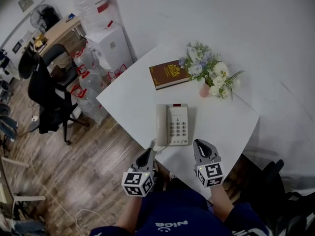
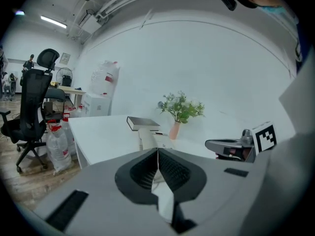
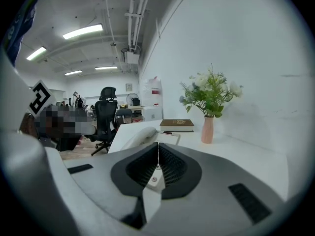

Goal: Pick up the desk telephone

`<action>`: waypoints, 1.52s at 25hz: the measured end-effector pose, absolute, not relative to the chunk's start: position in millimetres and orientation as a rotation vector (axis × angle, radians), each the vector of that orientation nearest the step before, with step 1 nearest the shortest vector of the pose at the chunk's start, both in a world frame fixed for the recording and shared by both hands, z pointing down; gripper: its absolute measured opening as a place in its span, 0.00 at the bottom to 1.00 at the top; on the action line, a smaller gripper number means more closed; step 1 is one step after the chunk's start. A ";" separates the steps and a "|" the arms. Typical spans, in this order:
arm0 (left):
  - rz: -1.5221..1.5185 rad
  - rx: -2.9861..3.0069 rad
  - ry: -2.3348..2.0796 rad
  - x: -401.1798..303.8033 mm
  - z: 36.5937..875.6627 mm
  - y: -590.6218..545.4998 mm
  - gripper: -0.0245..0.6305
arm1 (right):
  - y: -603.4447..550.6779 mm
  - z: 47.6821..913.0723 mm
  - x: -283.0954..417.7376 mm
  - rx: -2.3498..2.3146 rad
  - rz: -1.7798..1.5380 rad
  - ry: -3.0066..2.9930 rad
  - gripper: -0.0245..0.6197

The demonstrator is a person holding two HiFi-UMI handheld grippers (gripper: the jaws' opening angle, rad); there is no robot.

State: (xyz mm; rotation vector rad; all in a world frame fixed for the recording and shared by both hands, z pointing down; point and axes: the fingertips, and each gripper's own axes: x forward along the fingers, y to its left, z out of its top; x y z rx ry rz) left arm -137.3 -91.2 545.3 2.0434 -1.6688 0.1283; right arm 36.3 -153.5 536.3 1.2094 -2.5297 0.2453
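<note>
A cream desk telephone [image 1: 173, 124] lies in the middle of the white table [image 1: 128, 100], its handset [image 1: 161, 125] resting on the left side of the keypad. My left gripper [image 1: 149, 153] is shut and empty at the table's near edge, just below the phone's left corner. The right gripper [image 1: 201, 145] is shut too, holding nothing, a short way below the phone's right corner. The left gripper view shows the phone [image 2: 147, 140] straight ahead past the shut jaws. In the right gripper view the handset [image 3: 140, 136] sits just beyond the jaw tips.
A brown book [image 1: 169, 73] and a pink vase of flowers [image 1: 209, 75] stand behind the phone, near the wall. A white cabinet [image 1: 110, 45] and bottles sit beyond the table's left corner. A black office chair [image 1: 47, 92] stands on the wood floor to the left.
</note>
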 end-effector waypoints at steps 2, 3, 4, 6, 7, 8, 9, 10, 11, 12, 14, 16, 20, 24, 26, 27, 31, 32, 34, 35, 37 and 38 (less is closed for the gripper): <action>0.150 2.057 -1.619 -139.5 548.0 -99.3 0.07 | -157.6 539.3 28.6 1.189 0.288 -2.521 0.07; 0.164 2.060 -1.595 -140.4 550.0 -102.7 0.07 | -159.2 540.9 25.8 1.181 0.316 -2.515 0.08; 0.174 2.056 -1.577 -141.8 552.0 -105.8 0.07 | -160.5 542.8 24.0 1.176 0.343 -2.508 0.08; 0.166 2.040 -1.553 -145.6 554.7 -112.2 0.07 | -163.7 545.8 22.5 1.173 0.395 -2.496 0.11; 0.154 2.034 -1.539 -147.1 555.4 -115.8 0.07 | -166.2 546.8 22.1 1.171 0.422 -2.491 0.18; 0.140 2.031 -1.515 -147.5 555.7 -119.6 0.07 | -169.1 547.7 21.8 1.170 0.448 -2.485 0.27; 0.124 2.032 -1.478 -146.7 556.0 -123.3 0.10 | -172.4 548.2 21.6 1.172 0.471 -2.479 0.28; 0.105 2.032 -1.432 -145.1 556.4 -126.8 0.20 | -175.5 548.4 21.2 1.173 0.487 -2.475 0.28; 0.086 2.026 -1.385 -143.6 557.6 -130.0 0.30 | -178.2 548.5 20.7 1.171 0.500 -2.473 0.28; 0.070 2.014 -1.347 -143.0 559.5 -133.1 0.34 | -180.2 549.0 20.2 1.164 0.515 -2.474 0.28; 0.052 1.984 -1.293 -143.6 564.2 -139.4 0.38 | -184.0 551.0 19.1 1.142 0.567 -2.479 0.33; 0.054 1.969 -1.241 -143.9 568.0 -147.2 0.42 | -189.6 553.7 18.5 1.121 0.642 -2.484 0.36; 0.128 1.982 -1.123 -139.8 577.6 -161.5 0.49 | -203.5 561.7 20.1 1.109 0.759 -2.464 0.37; 0.120 1.932 -1.067 -143.7 588.1 -178.8 0.50 | -216.6 570.9 17.9 1.087 0.853 -2.451 0.38; 0.087 1.890 -1.036 -145.7 591.2 -188.8 0.50 | -222.4 575.9 14.6 1.057 0.898 -2.448 0.39; 0.074 1.868 -1.017 -146.1 592.6 -193.2 0.51 | -225.4 579.4 13.9 1.047 0.914 -2.440 0.39; 0.049 1.771 -0.949 -147.7 605.4 -207.2 0.52 | -239.0 593.5 13.5 1.032 1.021 -2.414 0.40; 0.042 1.752 -0.933 -147.9 608.8 -210.7 0.53 | -242.5 595.8 12.6 1.025 1.065 -2.416 0.40; 0.020 1.722 -0.898 -148.3 614.0 -218.5 0.54 | -248.5 600.6 9.7 0.999 1.144 -2.419 0.40; 0.006 1.707 -0.876 -148.0 616.1 -222.6 0.54 | -251.2 604.1 9.0 0.985 1.171 -2.414 0.40; -0.018 1.670 -0.821 -146.4 620.4 -229.3 0.55 | -256.1 612.4 8.9 0.964 1.212 -2.394 0.40; -0.027 1.654 -0.793 -145.3 622.5 -231.9 0.55 | -258.2 615.4 8.8 0.955 1.236 -2.384 0.40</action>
